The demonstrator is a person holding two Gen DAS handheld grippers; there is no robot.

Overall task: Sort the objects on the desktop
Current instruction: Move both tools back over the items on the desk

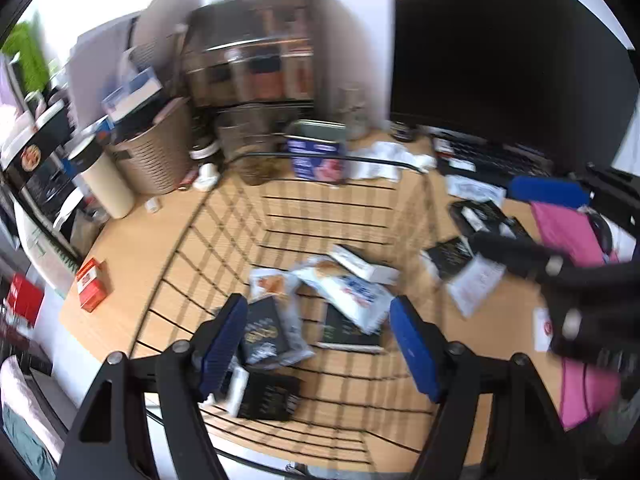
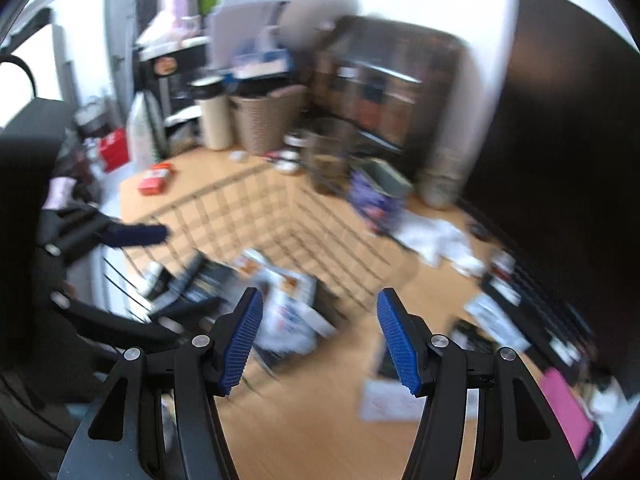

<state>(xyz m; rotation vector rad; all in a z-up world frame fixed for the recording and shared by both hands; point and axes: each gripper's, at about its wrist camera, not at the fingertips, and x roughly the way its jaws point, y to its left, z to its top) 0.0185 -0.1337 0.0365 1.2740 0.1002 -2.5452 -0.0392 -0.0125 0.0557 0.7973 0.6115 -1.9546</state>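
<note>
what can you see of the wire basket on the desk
The wire basket is a black, open-topped grid of thin metal rods standing upright on the wooden desk. Inside lie several packets and small boxes, among them a white-and-blue packet and a dark packet. A blue tin stands just behind it.

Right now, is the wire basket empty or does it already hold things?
It holds things. In the left wrist view the wire basket contains several snack packets and dark boxes lying on its floor.
</note>
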